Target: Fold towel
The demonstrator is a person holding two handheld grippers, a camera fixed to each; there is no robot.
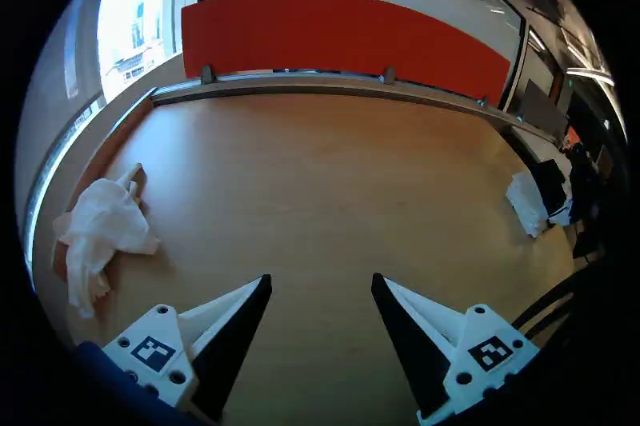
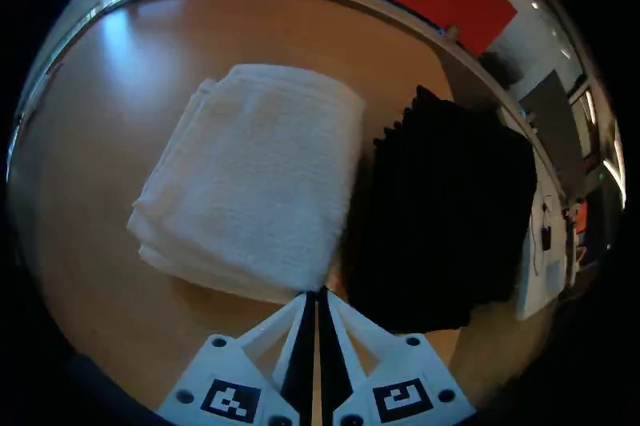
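Though close, black towel (image 2: 448,218) folds indistinct.

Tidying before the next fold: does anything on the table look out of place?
Yes: a white cloth lies crumpled, unfolded, near the left edge of the table in the left gripper view. The white towel and black cloth in the right gripper view lie neatly folded, side by side.

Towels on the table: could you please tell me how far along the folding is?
Done: a white towel and a black towel lie folded side by side. In hand: nothing; the right tool is shut and empty at the white towel's edge, the left tool open above the table. Remaining: a crumpled white cloth at the table's edge.
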